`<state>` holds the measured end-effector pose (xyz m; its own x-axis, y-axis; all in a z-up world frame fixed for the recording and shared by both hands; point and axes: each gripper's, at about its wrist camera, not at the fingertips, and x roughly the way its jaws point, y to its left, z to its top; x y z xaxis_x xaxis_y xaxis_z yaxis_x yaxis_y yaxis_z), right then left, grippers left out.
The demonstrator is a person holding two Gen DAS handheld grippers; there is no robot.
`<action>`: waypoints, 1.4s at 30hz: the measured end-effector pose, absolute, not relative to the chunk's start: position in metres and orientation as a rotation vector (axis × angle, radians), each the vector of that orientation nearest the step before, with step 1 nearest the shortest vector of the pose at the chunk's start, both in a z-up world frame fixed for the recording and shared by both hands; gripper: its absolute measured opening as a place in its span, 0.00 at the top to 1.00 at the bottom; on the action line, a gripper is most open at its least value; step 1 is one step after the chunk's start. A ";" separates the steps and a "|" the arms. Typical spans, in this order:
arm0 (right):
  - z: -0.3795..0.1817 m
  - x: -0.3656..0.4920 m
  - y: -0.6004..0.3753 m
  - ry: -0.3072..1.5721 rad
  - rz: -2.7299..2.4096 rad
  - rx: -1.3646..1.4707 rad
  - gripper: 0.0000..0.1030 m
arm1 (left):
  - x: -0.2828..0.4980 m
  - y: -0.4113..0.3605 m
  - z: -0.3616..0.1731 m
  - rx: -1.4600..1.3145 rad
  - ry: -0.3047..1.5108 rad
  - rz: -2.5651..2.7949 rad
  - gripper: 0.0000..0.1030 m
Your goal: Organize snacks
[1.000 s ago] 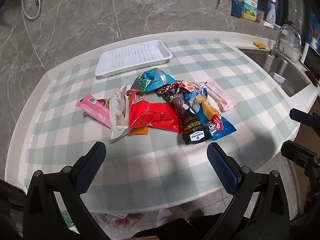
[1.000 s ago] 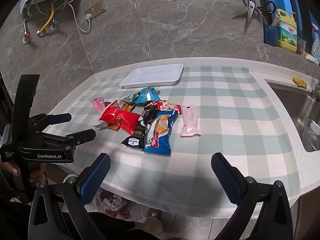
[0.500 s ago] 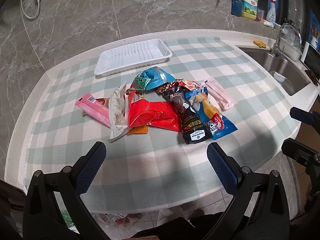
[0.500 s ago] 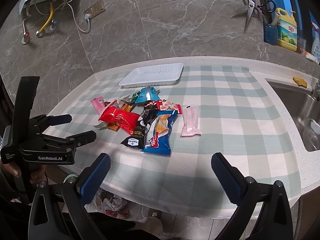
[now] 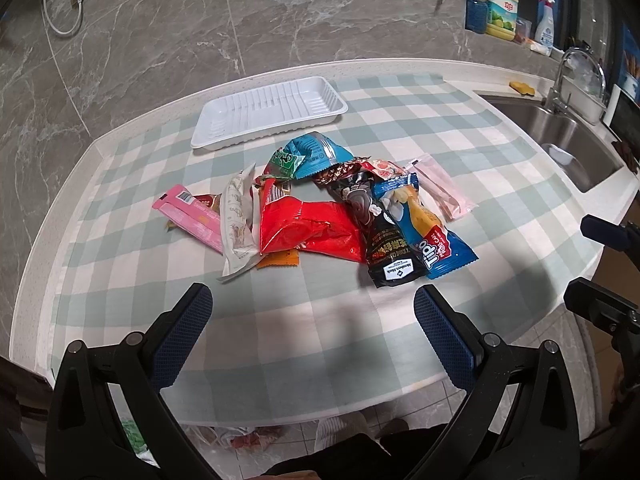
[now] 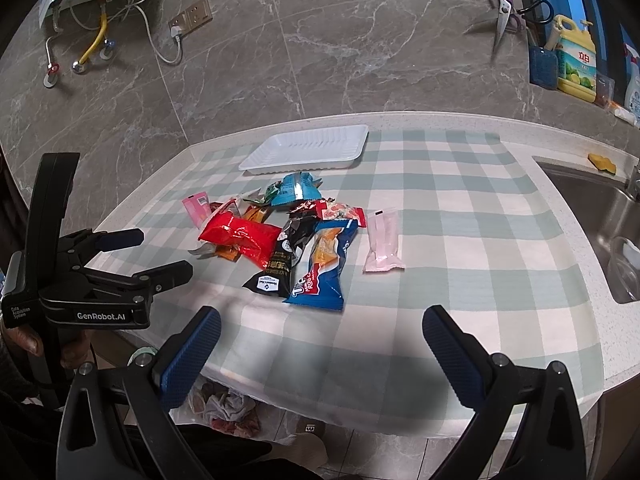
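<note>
A heap of snack packets lies mid-table on the checked cloth: a red bag (image 5: 308,228), a black packet (image 5: 384,248), a blue packet (image 5: 432,240), a teal bag (image 5: 316,154), a pink bar (image 5: 192,216) and a pale pink packet (image 5: 440,192). Behind them sits an empty white tray (image 5: 268,110). My left gripper (image 5: 312,320) hangs open over the table's near edge, short of the heap. My right gripper (image 6: 320,344) is open too, near the front edge, facing the blue packet (image 6: 324,268). The tray (image 6: 304,148) shows in the right wrist view as well.
A steel sink (image 5: 560,136) with a tap lies to the right. Detergent bottles (image 5: 500,12) and scissors stand along the marble back wall. The left gripper's body (image 6: 92,276), held by a hand, shows at the left of the right wrist view.
Both grippers stay open and nearly still; the views have drifted only slightly. The snacks and tray have not moved.
</note>
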<state>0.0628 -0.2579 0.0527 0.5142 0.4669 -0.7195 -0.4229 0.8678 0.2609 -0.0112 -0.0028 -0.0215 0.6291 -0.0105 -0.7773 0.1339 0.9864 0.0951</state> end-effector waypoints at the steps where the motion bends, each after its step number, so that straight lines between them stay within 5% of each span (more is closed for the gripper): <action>1: 0.052 0.063 -0.257 0.881 0.535 0.055 0.00 | -0.011 -0.003 -0.022 0.149 0.888 -0.083 0.01; 42: 0.039 0.082 -0.257 0.945 0.556 0.094 0.00 | 0.008 0.023 -0.028 0.095 0.919 -0.003 0.01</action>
